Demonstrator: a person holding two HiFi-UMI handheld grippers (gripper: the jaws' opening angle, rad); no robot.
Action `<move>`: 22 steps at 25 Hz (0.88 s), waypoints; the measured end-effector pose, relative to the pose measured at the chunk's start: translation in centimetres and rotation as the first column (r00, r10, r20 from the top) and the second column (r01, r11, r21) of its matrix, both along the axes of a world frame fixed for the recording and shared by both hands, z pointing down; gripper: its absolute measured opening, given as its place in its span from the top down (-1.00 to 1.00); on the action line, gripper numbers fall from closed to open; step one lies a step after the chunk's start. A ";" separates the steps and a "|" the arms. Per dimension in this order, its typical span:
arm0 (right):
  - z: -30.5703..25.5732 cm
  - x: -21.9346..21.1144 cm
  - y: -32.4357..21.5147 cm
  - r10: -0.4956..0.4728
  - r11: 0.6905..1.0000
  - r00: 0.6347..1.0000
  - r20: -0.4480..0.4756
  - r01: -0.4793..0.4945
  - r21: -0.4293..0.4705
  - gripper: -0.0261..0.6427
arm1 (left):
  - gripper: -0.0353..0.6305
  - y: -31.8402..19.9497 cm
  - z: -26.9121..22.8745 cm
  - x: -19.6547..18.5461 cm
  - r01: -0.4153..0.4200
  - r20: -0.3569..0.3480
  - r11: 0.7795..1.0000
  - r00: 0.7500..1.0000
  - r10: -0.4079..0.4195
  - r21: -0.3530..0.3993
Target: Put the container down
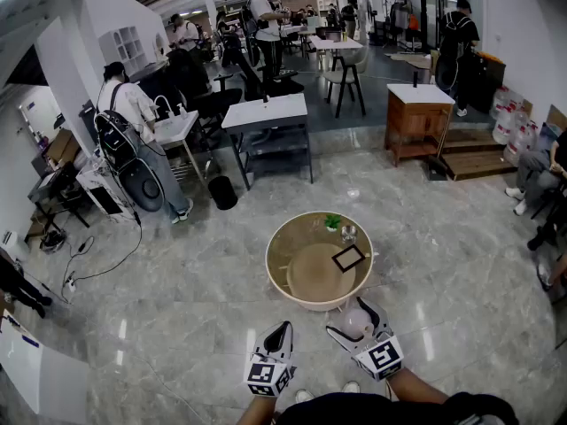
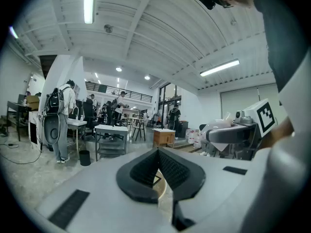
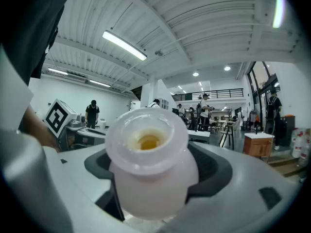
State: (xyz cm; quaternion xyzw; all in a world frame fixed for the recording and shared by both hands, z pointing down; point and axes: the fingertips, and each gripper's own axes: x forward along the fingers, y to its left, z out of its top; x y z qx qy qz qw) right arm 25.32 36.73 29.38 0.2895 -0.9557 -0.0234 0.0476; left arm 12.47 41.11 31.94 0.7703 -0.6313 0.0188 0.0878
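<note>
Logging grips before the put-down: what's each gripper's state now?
Left gripper: closed, empty.
Right gripper: holding the container.

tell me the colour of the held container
Milky white container, yellowish inside its mouth; clearest in the right gripper view.

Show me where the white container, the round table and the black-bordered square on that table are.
white container (image 3: 148, 183): right gripper view, on its body.
round table (image 1: 310, 302): head view, on its near rim.
black-bordered square (image 1: 348, 258): head view, on its middle.
</note>
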 end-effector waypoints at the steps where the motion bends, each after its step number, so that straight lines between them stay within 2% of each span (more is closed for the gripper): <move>1: -0.1 0.1 0.3 -0.002 1.000 1.000 -0.006 0.002 0.012 -0.32 | 0.91 0.3 0.0 0.1 0.000 0.000 1.000 1.000 0.000 -0.002; 4: -0.4 0.2 0.7 -0.005 0.999 1.000 -0.007 0.005 0.044 -0.32 | 0.91 0.9 0.0 0.4 -0.002 0.002 1.000 1.000 0.002 -0.007; 8: -1.0 0.4 0.5 0.007 1.000 1.000 0.025 -0.007 0.016 -0.32 | 0.91 1.1 -0.1 0.8 -0.005 0.008 1.000 1.000 0.005 -0.009; 12: -2.1 0.4 0.5 0.001 1.000 0.999 0.050 -0.002 0.028 -0.32 | 0.91 1.2 -0.9 0.8 0.003 0.005 1.000 1.000 -0.003 0.002; 17: -3.6 0.2 0.8 -0.028 0.999 0.990 0.137 0.025 0.025 -0.32 | 0.91 1.4 -1.4 0.0 0.025 -0.016 0.999 1.000 -0.025 0.033; 22: -4.3 -1.1 0.7 -0.023 0.999 0.990 0.139 0.017 0.040 -0.32 | 0.91 1.6 -1.5 -1.4 0.032 -0.019 0.999 0.999 -0.032 0.039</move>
